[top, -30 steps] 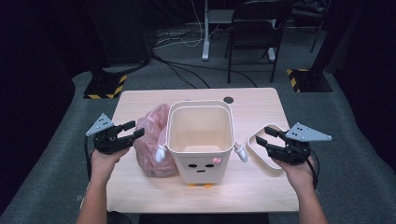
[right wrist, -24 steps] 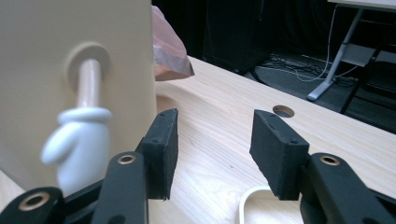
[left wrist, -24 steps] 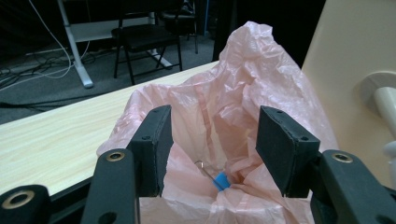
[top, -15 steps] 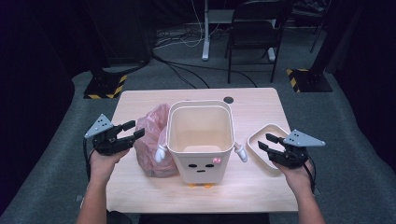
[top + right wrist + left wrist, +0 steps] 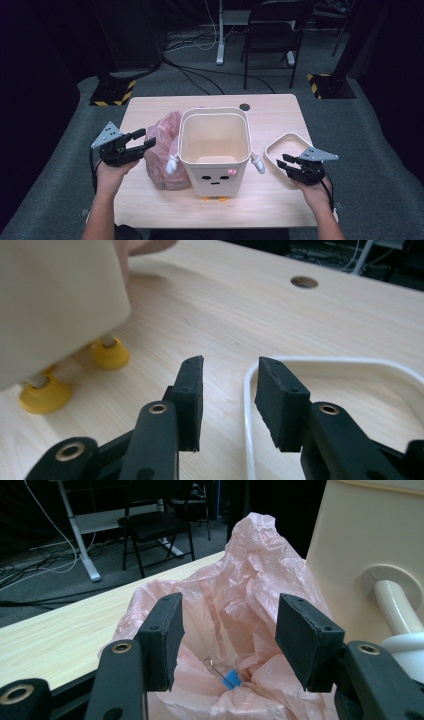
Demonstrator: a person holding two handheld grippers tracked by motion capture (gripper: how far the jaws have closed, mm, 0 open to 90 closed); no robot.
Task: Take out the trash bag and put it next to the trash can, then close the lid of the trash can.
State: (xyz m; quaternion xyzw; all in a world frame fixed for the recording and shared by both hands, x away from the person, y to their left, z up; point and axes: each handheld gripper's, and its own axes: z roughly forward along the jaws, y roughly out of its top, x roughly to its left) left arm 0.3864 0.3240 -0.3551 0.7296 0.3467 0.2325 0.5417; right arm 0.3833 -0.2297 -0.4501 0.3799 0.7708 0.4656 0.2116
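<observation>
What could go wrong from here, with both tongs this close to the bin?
Right tongs have just been closing astride the white ring's rim; a shallow bite could slip off. Left tongs are open around the pink bag; the thin film may tear or snag. Either pull could nudge the bin.

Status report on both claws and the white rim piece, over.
Right claw has just been closing, astride the white ring's edge, not yet pinching. Left claw open at the pink bag. Cream bin between them; nothing blocking.
</observation>
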